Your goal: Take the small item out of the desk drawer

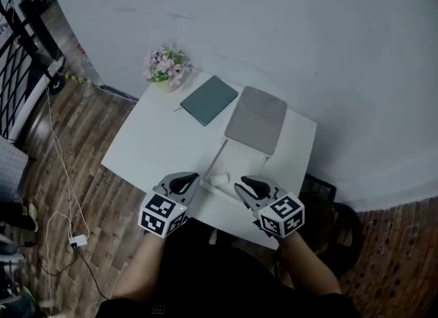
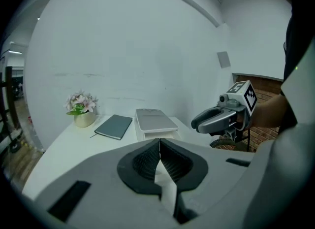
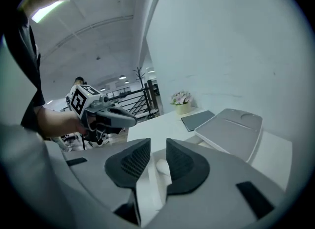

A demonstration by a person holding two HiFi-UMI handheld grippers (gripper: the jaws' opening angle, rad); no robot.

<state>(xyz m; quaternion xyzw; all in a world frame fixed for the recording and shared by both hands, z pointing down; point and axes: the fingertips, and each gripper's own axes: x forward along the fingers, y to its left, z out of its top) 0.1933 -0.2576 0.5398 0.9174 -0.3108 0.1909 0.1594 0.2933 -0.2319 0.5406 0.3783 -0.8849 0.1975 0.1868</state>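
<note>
Since the small white item (image 3: 161, 166) lies in the open white drawer (image 1: 236, 163), your released right gripper (image 3: 157, 147) aims there; your left gripper (image 2: 159, 144) is clenched, empty.

White desk (image 1: 150, 147), teal notebook (image 1: 209, 100)

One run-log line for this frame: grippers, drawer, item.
drawer: open | small white item: in drawer, not gripped | left gripper: shut | right gripper: open, jaws either side of item

Small item (image 1: 219, 180): white, rounded, lying inside the open drawer near its front end.
Desk drawer (image 1: 220, 158): white, shallow, pulled out from the front edge of the white desk (image 1: 157, 147).
</note>
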